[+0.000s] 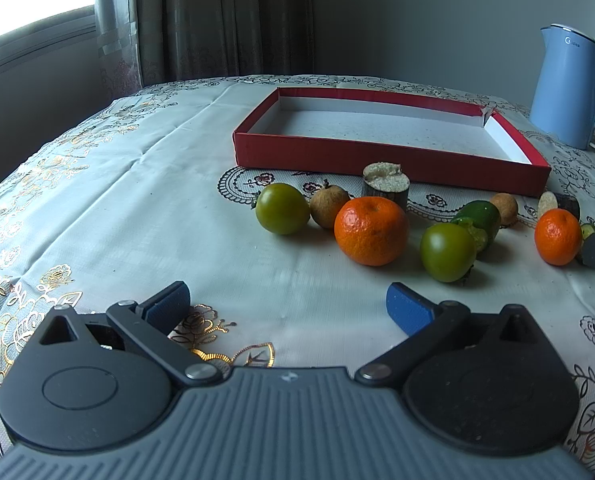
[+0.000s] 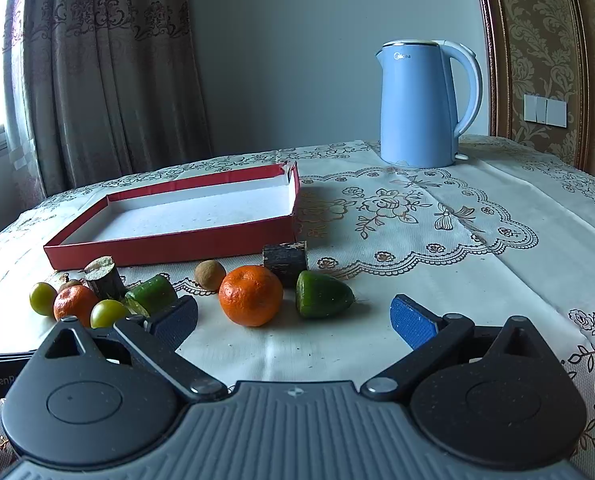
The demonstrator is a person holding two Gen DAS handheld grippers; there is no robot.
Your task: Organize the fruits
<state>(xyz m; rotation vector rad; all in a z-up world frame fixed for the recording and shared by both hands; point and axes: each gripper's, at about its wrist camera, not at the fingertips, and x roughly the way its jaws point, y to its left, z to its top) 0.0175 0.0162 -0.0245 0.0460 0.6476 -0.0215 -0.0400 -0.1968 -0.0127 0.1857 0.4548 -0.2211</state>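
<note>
Currently both tongs are spread wide with nothing between them: left tongs (image 1: 287, 306), right tongs (image 2: 293, 316). Red box (image 1: 377, 160) sits empty, white floor bare, one far corner torn. All fruit lies on the tabletop (image 1: 137, 200) in a loose row just in front of the box's near wall.

Nearest the left tongs: big tangerine (image 1: 371, 230), with a green tomato (image 1: 282, 208) on one side and another (image 1: 448, 252) on the other. Second tangerine (image 2: 251, 295) sits straight ahead of the right tongs, a cut green piece (image 2: 323, 294) just beside it.

My read: nothing sorted yet. Suggest centring the pads across a tangerine's widest part and closing gently, since round fruit rolls. Lift clear over the box wall, don't drag. Mind the neighbours touching the target. Blue kettle (image 2: 421, 104) is behind the box, out of the way.
</note>
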